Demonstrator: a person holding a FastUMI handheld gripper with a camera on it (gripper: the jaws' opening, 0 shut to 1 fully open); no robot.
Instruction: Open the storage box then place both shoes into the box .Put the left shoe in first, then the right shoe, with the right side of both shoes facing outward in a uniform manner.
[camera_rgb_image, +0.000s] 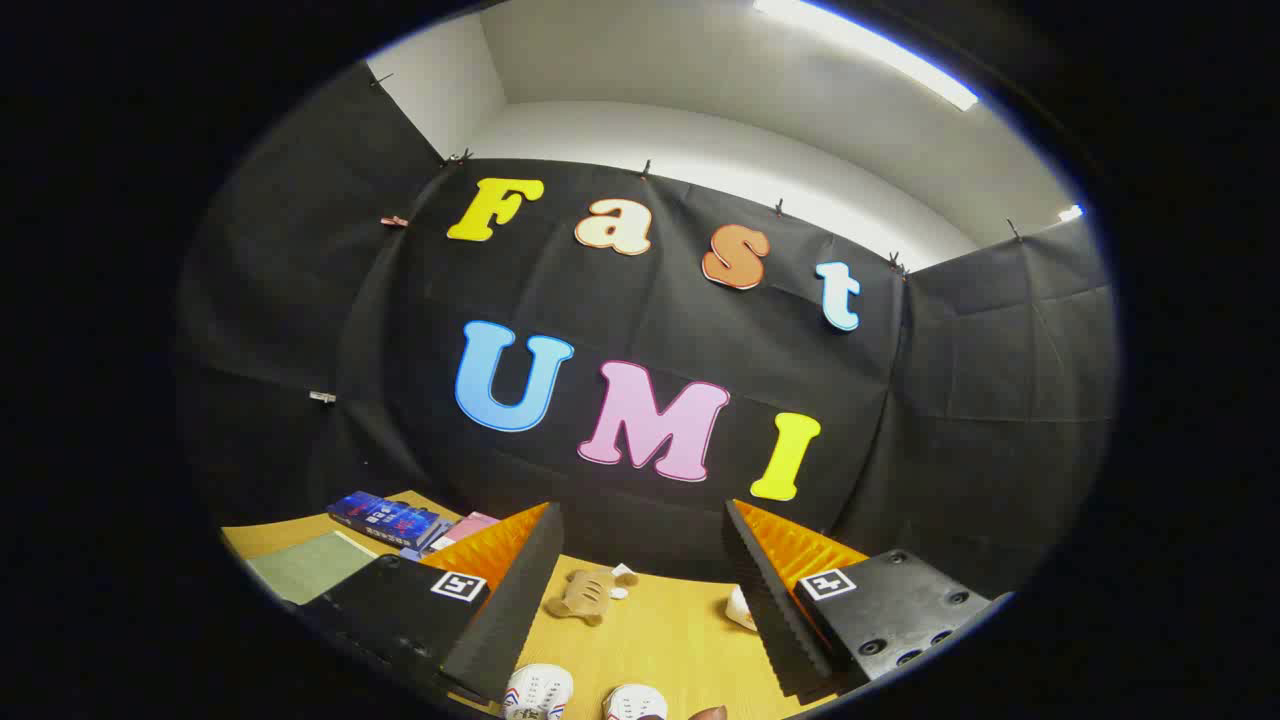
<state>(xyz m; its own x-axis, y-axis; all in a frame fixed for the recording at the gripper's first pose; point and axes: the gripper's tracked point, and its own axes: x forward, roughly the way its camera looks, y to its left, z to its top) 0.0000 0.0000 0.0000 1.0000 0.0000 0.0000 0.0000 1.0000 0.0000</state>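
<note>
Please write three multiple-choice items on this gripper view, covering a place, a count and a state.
1. Where is the plush toy?
A. on the table beyond the fingers
B. inside a box
C. on the blue book

2. How many shoe tips show between the fingers?
A. one
B. two
C. four

3. The gripper is:
A. shut on a shoe
B. shut on the toy
C. open

Answers: 1 A, it lies on bare wood ahead; 2 B, the left shoe and right shoe; 3 C, a wide gap, nothing held.

Two shoes (580, 693) lie on the table (660, 630) between the spread fingers (520, 590).
</note>
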